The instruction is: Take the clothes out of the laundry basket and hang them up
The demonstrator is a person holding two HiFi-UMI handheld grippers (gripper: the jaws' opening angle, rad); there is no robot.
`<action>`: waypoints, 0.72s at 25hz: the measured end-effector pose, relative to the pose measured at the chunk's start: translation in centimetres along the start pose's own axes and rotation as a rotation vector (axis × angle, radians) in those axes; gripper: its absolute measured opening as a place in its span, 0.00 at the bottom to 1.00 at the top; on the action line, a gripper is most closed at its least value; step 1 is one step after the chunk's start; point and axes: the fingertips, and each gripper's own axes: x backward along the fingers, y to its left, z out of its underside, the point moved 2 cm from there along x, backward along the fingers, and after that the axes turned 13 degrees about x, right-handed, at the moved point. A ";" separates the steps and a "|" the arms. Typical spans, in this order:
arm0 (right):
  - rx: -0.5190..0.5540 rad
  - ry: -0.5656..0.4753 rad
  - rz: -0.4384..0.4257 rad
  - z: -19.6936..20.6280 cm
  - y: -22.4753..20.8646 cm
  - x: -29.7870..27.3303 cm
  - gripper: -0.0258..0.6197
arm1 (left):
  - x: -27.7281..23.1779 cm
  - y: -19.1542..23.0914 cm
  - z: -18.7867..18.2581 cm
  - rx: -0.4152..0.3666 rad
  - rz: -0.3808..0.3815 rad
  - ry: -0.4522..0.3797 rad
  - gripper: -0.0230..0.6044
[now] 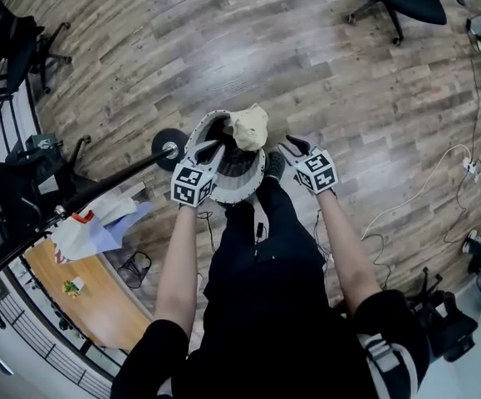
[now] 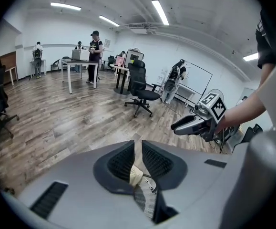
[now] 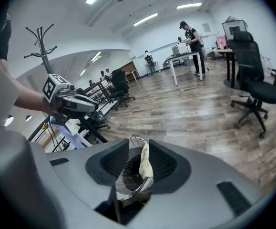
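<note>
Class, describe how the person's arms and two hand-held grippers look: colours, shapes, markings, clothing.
The left hand-held gripper and right hand-held gripper have grey bodies with dark ribbed fingers, and each carries a white cube with black square markers. The person wears a black short-sleeved top, its right sleeve white-striped; forearms are bare.

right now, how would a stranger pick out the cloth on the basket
On the wood floor, just ahead of the person's feet, stands a round white mesh basket. The cloth is the lump draped over its far rim. Unlike the white and blue garment on the rail at the left, it is cream and sits on the basket.
</note>
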 end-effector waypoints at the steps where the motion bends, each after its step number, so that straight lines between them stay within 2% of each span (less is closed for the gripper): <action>1: -0.005 0.005 0.002 0.5 -0.1 -0.4 0.26 | -0.4 0.2 0.5 0.008 0.000 0.006 0.11; 5: -0.041 0.016 0.011 2.7 -0.3 -2.1 0.26 | -2.1 1.2 2.5 0.017 0.005 0.038 0.11; 9: -0.120 -0.002 0.027 5.6 -0.9 -4.2 0.25 | -4.5 2.5 5.0 0.011 0.016 0.090 0.22; 13: -0.163 0.016 0.049 8.7 -1.8 -6.9 0.26 | -7.2 4.7 7.3 0.000 0.010 0.129 0.25; 18: -0.330 -0.035 0.049 12.9 -2.4 -10.3 0.27 | -10.4 8.1 11.0 0.057 -0.007 0.145 0.25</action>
